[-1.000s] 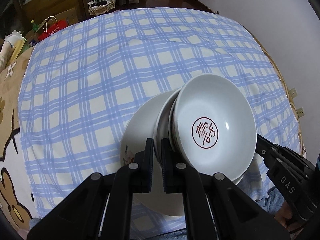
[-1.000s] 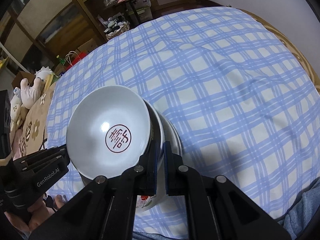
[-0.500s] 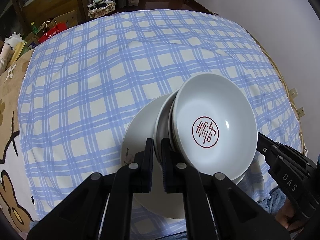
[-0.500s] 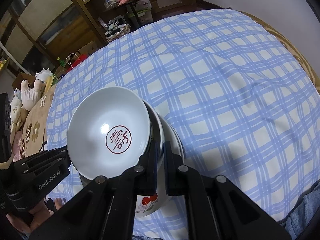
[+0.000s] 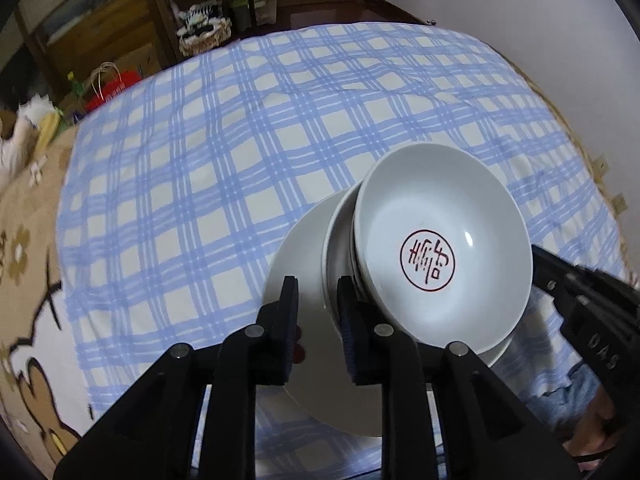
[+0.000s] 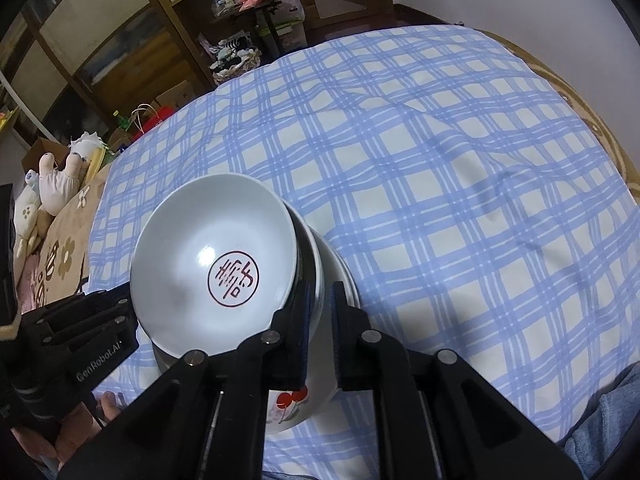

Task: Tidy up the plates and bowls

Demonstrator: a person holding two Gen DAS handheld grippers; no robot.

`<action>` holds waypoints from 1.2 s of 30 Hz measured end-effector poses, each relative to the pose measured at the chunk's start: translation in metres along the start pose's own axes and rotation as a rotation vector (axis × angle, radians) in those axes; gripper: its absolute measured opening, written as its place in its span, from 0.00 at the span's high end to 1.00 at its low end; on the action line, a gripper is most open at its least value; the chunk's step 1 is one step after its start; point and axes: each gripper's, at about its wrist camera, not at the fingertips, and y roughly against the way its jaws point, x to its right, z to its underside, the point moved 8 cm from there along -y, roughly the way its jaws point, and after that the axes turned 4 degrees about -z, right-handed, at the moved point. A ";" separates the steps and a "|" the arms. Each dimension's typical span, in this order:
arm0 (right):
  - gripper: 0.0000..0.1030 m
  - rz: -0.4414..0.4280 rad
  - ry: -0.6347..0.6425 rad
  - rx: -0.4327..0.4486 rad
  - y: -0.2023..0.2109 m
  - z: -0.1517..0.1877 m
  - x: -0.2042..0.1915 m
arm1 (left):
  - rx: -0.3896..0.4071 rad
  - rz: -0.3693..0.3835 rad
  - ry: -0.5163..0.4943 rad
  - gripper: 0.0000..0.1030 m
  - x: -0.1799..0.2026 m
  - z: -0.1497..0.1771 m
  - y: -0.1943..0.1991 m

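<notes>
left gripper (image 5: 317, 312) fingers pinching plate (image 5: 304, 248) rim | right gripper (image 6: 320, 312) fingers gripping opposite rim (sharing the load) | bowls (image 5: 440, 248) stacking between, above checked surface (image 5: 240, 140)

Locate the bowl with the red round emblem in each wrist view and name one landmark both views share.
Left wrist: bowl with the red emblem sits right of centre, atop the stacked dishes.
Right wrist: the bowl sits left of centre, atop the same stack.
Shared landmark: the blue checked cloth.
</notes>
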 end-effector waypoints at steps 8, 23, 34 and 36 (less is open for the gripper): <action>0.89 -0.015 0.008 0.070 0.019 -0.007 0.000 | 0.048 0.023 0.055 0.79 -0.012 -0.008 0.014; 0.50 0.008 0.037 0.222 0.078 -0.004 0.007 | 0.332 -0.065 -0.024 0.25 -0.028 -0.009 0.112; 0.27 0.012 0.050 0.399 0.156 0.002 0.015 | 0.531 -0.101 -0.042 0.07 -0.032 0.011 0.175; 0.18 0.020 0.051 0.435 0.169 0.005 0.016 | 0.557 -0.089 -0.039 0.05 -0.033 0.015 0.183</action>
